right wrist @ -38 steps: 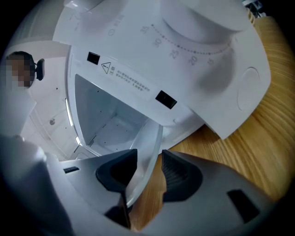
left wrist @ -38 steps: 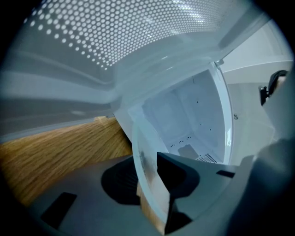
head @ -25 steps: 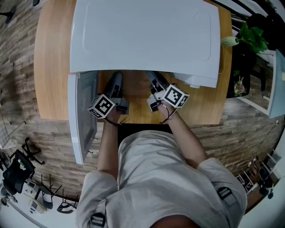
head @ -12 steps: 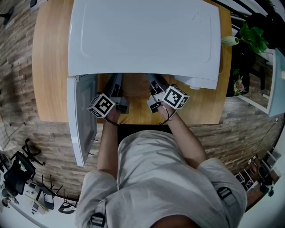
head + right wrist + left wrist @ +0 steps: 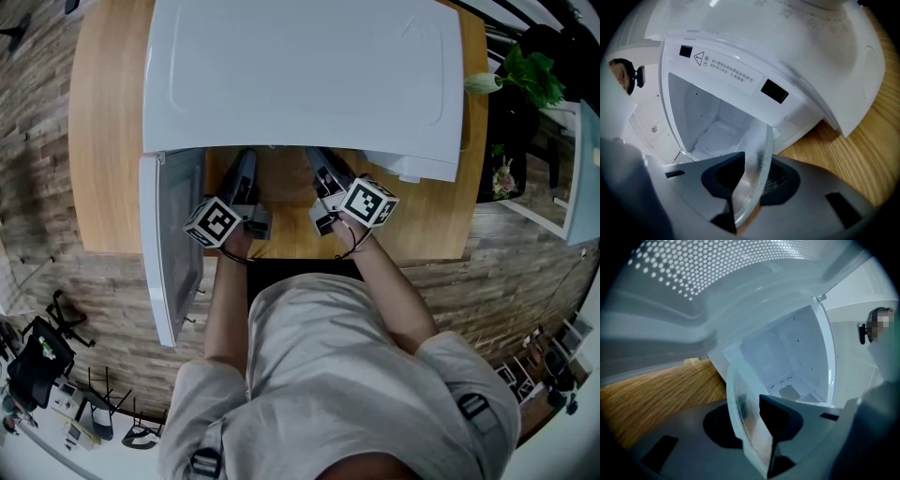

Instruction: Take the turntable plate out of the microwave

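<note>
Jaws just closed, the left gripper [image 5: 751,430] and right gripper [image 5: 749,187] pinch 2 opposite rims of the turntable plate [image 5: 757,150], likely heavy, slick, brittle glass.

— What carries everything here?
— A light wooden surface [image 5: 108,141] with rounded corners. It stands on a floor [image 5: 37,216] with a staggered plank pattern.
— And what sits directly on it?
— A white microwave [image 5: 300,75]. It covers most of the middle. Bare wood shows in a wide strip on the left, a narrower one on the right, and a band along the near edge.
— Its door?
— The door [image 5: 173,248] stands swung open at the left and reaches out past the near edge, over the floor.
</note>
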### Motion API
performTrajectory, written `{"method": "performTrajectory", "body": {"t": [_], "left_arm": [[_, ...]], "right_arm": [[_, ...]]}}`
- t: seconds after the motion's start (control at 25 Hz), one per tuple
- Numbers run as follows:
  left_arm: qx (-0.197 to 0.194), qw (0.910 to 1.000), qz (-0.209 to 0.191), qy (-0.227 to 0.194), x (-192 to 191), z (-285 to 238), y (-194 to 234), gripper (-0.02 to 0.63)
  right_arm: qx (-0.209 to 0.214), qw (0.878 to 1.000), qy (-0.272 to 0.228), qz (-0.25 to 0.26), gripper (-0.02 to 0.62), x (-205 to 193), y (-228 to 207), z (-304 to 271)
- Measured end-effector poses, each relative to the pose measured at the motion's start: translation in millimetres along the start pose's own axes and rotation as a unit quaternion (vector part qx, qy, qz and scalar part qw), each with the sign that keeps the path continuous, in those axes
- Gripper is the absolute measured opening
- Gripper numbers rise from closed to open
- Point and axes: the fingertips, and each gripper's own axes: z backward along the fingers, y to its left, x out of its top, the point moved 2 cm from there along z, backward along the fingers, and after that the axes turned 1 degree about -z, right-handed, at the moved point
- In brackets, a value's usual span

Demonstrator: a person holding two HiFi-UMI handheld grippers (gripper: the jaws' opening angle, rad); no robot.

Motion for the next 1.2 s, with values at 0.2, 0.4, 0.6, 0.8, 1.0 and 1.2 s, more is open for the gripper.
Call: {"method": "performTrajectory", "body": {"t": [0.2, 0.4, 0.6, 0.8, 1.0, 1.2], "left_arm": [[0.002, 1.0000, -0.003, -0.003, -3.1, 4.8, -0.2, 0.114], [-0.003, 1.0000, 0.000, -0.009, -6.4, 14.3, -3.2, 0.109], [-0.005, 0.9999, 0.002, -0.010, -8.8, 19.1, -5.8, 0.110], [-0.001, 0.9998, 0.001, -0.020, -10.8, 25.4, -4.8, 0.112], [-0.003, 0.9996, 0.004, -0.026, -15.2, 34.0, -6.5, 0.112], [-0.008, 0.9996, 0.006, -0.028, -20.9, 42.5, -10.0, 0.114]], "right_arm": [[0.008, 1.000, 0.003, 0.003, 0.098, -1.2, 3.8, 3.4], [0.010, 1.000, 0.005, 0.013, 0.100, -7.7, 5.0, 9.9], [0.018, 1.000, 0.001, 0.016, 0.097, -9.1, 8.2, 14.8], [0.025, 0.999, 0.004, 0.022, 0.097, -8.4, 12.0, 18.0], [0.029, 0.999, 0.008, 0.024, 0.095, -12.4, 15.3, 24.2], [0.034, 0.999, 0.011, 0.026, 0.095, -17.9, 17.8, 30.7]]}}
